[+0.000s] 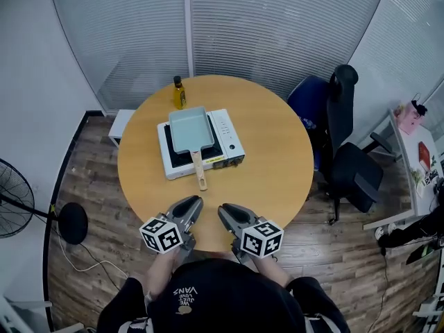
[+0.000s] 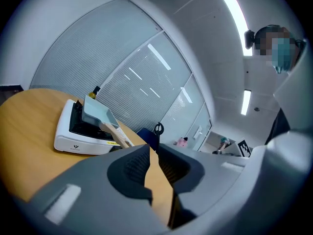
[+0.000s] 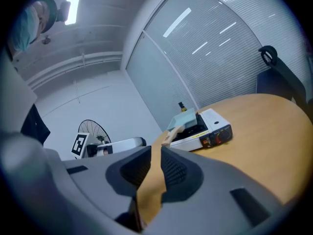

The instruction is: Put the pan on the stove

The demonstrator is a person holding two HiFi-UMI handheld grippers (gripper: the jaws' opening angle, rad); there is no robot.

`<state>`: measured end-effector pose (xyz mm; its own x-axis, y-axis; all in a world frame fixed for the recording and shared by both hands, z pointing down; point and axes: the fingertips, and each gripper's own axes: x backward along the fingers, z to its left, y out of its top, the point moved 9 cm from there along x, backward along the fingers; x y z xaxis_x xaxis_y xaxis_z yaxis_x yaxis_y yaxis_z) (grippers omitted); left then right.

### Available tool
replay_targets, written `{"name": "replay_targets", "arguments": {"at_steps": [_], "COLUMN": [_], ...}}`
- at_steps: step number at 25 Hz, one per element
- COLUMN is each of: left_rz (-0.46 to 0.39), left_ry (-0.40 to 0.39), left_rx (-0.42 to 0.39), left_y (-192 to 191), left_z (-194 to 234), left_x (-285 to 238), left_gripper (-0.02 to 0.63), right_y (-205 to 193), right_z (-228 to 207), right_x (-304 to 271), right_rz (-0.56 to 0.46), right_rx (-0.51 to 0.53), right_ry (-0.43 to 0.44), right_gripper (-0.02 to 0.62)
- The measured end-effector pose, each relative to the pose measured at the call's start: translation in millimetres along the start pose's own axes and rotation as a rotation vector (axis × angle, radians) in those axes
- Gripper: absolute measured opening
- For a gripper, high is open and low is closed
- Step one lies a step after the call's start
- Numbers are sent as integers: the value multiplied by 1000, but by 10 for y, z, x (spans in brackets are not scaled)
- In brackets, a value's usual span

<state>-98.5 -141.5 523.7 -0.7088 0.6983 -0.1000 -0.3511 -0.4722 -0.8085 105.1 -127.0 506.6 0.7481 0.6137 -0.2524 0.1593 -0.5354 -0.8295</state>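
A pale blue rectangular pan (image 1: 191, 130) with a wooden handle (image 1: 199, 168) rests on the white portable stove (image 1: 230, 139) in the middle of the round wooden table (image 1: 277, 137). Both grippers hover over the table's near edge, well short of the stove. The left gripper (image 1: 194, 201) and the right gripper (image 1: 223, 209) point toward the stove. In the left gripper view the pan (image 2: 98, 114) sits far ahead of the left gripper (image 2: 152, 148). The right gripper view shows the pan (image 3: 183, 119) beyond the right gripper (image 3: 156, 148). Each pair of jaws stands nearly together with nothing between.
A small dark bottle (image 1: 179, 92) with a yellow label stands at the table's far edge behind the stove. A black office chair (image 1: 343, 137) is at the right of the table, and a floor fan (image 1: 10, 207) stands at the left. Glass walls with blinds lie beyond.
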Motion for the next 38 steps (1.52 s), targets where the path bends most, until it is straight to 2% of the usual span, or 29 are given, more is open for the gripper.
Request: {"name": "replay_targets", "arguments": {"at_steps": [6, 12, 24, 38], "left_rz": [23, 51, 95, 97], "left_ry": [-23, -33, 24, 21], "left_rx": [-42, -30, -28, -28], "left_y": [-137, -325, -657, -727], "left_z": [-221, -388, -591, -688], "left_x": [104, 145, 155, 184], "left_gripper": [9, 9, 9, 9], "right_y": [-123, -230, -499, -537], "right_z": [50, 60, 11, -10], "right_x": [225, 457, 741, 799], "right_rz": [-5, -4, 42, 57], "right_rx": [1, 5, 9, 27], "right_ry": [-2, -11, -67, -83], "right_gripper": [59, 44, 21, 14]}}
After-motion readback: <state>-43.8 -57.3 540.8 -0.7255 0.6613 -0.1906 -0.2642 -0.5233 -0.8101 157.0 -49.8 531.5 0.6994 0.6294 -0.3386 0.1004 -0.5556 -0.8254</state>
